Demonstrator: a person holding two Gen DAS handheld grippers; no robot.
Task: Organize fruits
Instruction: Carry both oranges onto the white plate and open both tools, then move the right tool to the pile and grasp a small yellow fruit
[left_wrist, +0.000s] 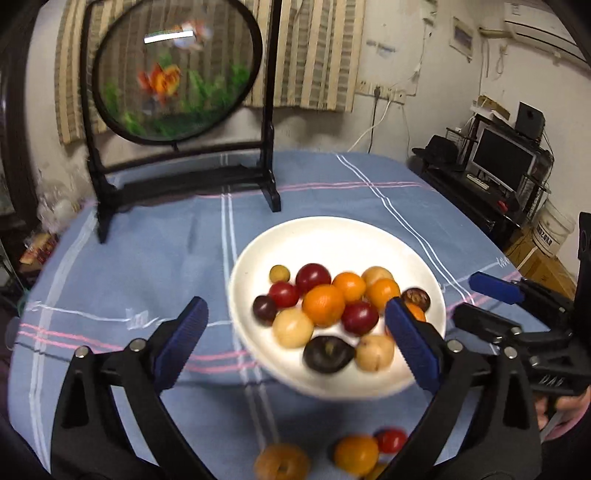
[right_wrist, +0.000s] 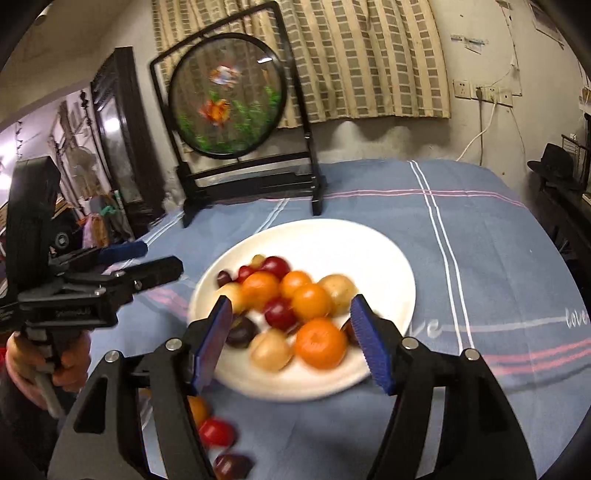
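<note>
On the blue checked tablecloth (left_wrist: 147, 258) sits a white plate (left_wrist: 332, 236), and most of the fruit is already heaped on it — oranges, red and dark plums, pale yellowish fruits and one small tan one, all bunched toward the near half of the plate. By my reading the gathering is well advanced but not finished. A few pieces lie loose on the cloth just in front of the plate's near rim: an orange (left_wrist: 356, 453), a small red fruit (left_wrist: 392, 440) touching it, and a brownish round fruit (left_wrist: 281, 463) a little to their left; the right wrist view adds a dark plum (right_wrist: 232, 466) at the very bottom edge (partly cut off).

Neither tool carries anything. The left gripper (left_wrist: 295, 343) stands spread wide, its blue pads well apart over the plate's near-left side with nothing pressed between them. The right gripper (right_wrist: 291, 343) is parted too, less widely, framing the fruit on the plate without touching any that I can see — motion blur makes the near pieces soft.

What is left, I judge, is to collect those loose fruits. Behind the plate stands a round goldfish screen (left_wrist: 177, 70) in a black frame, well clear of the work.
</note>
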